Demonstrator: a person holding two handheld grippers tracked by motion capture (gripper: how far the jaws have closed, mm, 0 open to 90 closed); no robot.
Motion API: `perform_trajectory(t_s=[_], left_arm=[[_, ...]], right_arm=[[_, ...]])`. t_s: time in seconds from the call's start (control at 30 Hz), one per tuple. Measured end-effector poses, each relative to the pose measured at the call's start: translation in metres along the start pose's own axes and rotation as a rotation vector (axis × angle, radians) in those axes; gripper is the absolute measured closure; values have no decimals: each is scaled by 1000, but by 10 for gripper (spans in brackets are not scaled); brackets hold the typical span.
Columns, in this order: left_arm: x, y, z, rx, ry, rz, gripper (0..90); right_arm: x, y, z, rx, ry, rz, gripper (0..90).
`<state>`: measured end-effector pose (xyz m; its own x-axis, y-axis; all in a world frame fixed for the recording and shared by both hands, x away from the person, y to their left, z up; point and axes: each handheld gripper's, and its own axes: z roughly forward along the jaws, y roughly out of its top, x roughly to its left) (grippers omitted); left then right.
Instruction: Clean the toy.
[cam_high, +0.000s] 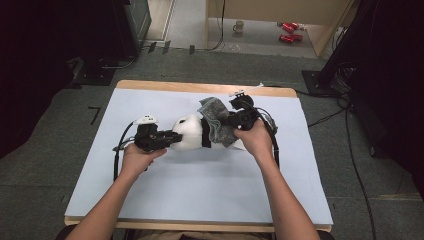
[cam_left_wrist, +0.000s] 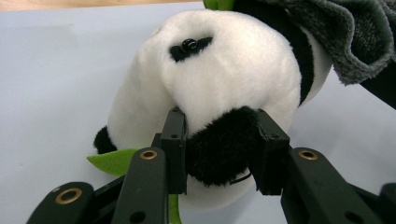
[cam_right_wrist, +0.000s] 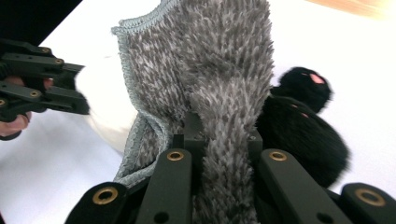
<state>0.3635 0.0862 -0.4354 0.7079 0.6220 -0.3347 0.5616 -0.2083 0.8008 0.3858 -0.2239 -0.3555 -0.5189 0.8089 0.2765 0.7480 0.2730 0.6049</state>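
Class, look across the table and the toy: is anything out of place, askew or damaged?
Nothing looks damaged or spilled. The panda toy lies on its side, its black ear pinched by the left gripper, while the right gripper clamps a bunched grey cloth against its body.

A fold of grey cloth (cam_right_wrist: 205, 79) is pinched between the jaws of the right gripper (cam_right_wrist: 224, 140) and stands up in front of them. Black plush paws (cam_right_wrist: 303, 130) are seen just right of it, white plush (cam_right_wrist: 102, 112) behind. The left gripper (cam_right_wrist: 42, 84) is seen at the left edge.
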Motion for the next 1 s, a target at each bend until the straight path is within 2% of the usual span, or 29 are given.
perform_trajectory(t_s=[0.23,0.7,0.73,0.8,1.0], left_arm=[[0,0,0,0,0,-4,634],[0,1,-1,-4,-3,-17,633],[-1,1,-1,-2,-1,-9,634],[-2,1,-1,-7,3,-7,635],[-6,1,-1,-8,14,11,642]], right_arm=[[-10,-4,-14,-14,-25,-4,805],[-29,-6,-40,-59,-64,42,805],[-29,-5,-42,-65,-52,51,805],[-24,-4,-45,-80,-6,53,806],[10,10,-45,-112,58,-15,807]])
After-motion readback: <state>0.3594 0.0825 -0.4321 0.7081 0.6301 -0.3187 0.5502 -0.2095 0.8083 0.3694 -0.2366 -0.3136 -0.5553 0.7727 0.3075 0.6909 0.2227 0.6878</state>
